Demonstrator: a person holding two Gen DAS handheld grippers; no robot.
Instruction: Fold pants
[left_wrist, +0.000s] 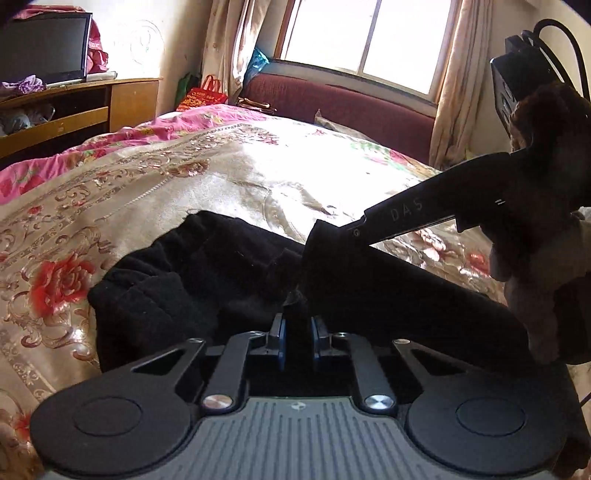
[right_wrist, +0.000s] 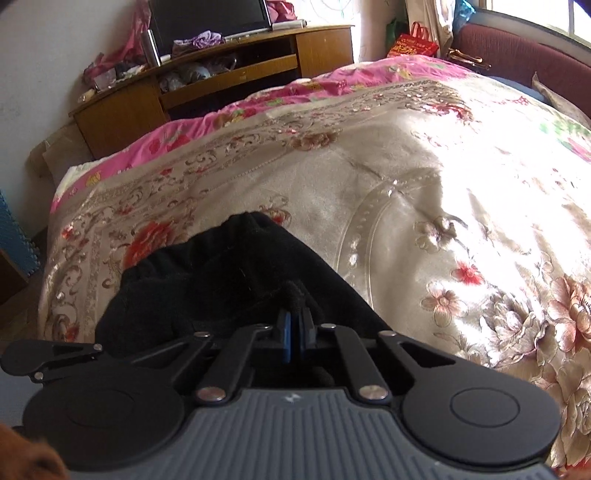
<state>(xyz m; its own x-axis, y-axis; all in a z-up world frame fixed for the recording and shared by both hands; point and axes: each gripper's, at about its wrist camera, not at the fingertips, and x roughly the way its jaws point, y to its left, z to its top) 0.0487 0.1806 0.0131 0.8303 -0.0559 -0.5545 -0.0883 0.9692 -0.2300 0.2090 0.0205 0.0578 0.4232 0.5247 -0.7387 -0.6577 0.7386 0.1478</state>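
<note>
The black pants (left_wrist: 207, 280) lay bunched on the floral bedspread (left_wrist: 221, 173), near its front edge, with the elastic waistband at the far end in the right wrist view. The left gripper (left_wrist: 297, 334) had its jaws drawn close on a fold of the dark cloth. The right gripper (right_wrist: 295, 332) likewise had its jaws pressed together on a raised ridge of the fabric. In my judgement the step in hand was carrying a held edge over to make a fold; done well, both grips should travel level and together, keeping the cloth taut so no crease bunches beneath. The right gripper reached in low from the right in the left wrist view, angled down toward the pants beside the left one.
</note>
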